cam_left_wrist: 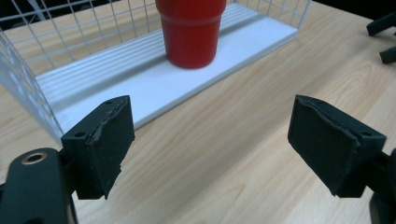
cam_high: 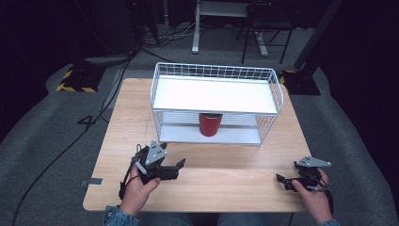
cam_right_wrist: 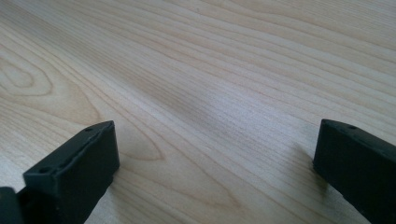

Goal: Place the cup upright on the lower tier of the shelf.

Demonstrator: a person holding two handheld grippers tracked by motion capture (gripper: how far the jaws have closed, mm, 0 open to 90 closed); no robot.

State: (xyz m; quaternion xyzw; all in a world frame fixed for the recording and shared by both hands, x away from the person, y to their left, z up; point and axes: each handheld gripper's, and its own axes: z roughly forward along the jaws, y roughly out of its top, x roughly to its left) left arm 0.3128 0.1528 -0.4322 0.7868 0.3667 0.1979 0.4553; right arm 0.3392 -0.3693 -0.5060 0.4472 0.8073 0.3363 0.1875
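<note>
A red cup [cam_high: 209,124] stands upright on the lower shelf of a white wire rack [cam_high: 216,101] at the middle of the wooden table. In the left gripper view the red cup [cam_left_wrist: 190,31] rises ahead, beyond the open jaws. My left gripper [cam_high: 175,165] rests near the table's front left, open, pointing right with nothing between its fingers. My right gripper [cam_high: 282,181] lies at the front right, open, low over bare wood [cam_right_wrist: 210,107]. The right gripper's jaw tips [cam_left_wrist: 383,39] appear far off in the left gripper view.
The rack's flat white upper shelf [cam_high: 214,94] overhangs the cup. Its lower shelf [cam_left_wrist: 154,84] has a low front lip. Cables [cam_high: 70,141] and stand bases lie on the grey floor around the table [cam_high: 226,174].
</note>
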